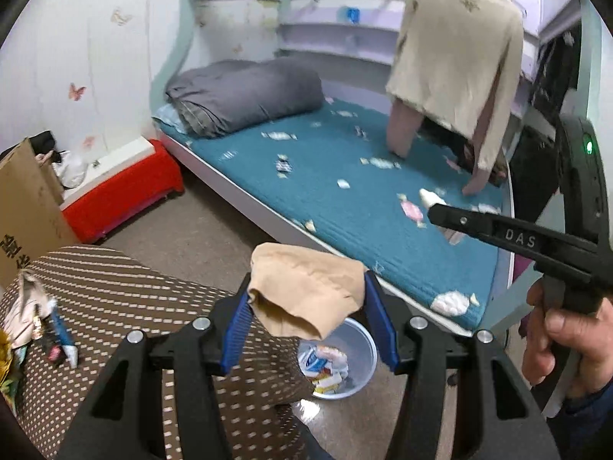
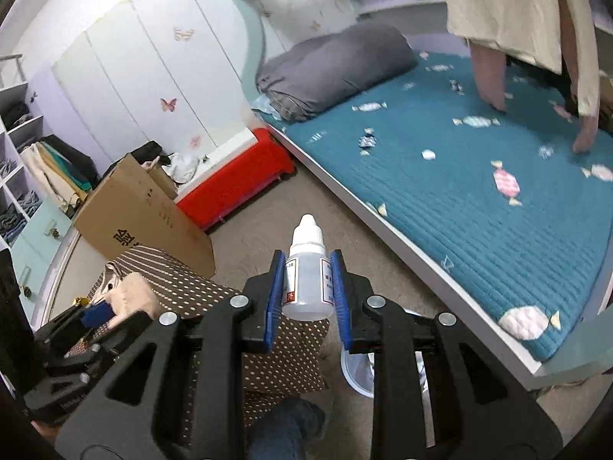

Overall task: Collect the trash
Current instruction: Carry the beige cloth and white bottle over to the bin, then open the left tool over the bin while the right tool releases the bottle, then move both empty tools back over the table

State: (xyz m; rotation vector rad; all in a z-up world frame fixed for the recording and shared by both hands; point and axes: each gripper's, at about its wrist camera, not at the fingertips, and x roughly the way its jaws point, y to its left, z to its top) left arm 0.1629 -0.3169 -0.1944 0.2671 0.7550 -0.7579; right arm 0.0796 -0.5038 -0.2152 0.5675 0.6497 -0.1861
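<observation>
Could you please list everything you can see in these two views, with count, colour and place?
Paper: one, tan, in left gripper above bin.
Bottle: one, white, in right gripper.
Bin: one, pale blue, on floor, holding trash.
Bed: one, teal cover.
Duvet: one, grey, rolled at bed's head.
Box: one, brown cardboard, by wall.
Bench: one, red, beside bed.
Cushion: one, brown dotted, near left.
Left gripper: black, blue pads.
Right gripper: black, blue pads.

A brown dotted stool (image 1: 115, 299) sits at seven o'clock, wrappers and a small tube (image 1: 63, 335) lying on it. On the carpet (image 1: 199, 230) stand a clear bin (image 1: 358, 364) of scraps, a red bench (image 1: 122, 195) and a cardboard box (image 1: 27, 207). At one o'clock, a folded grey quilt (image 1: 245, 96) rests on the teal bed (image 1: 364, 199).
</observation>
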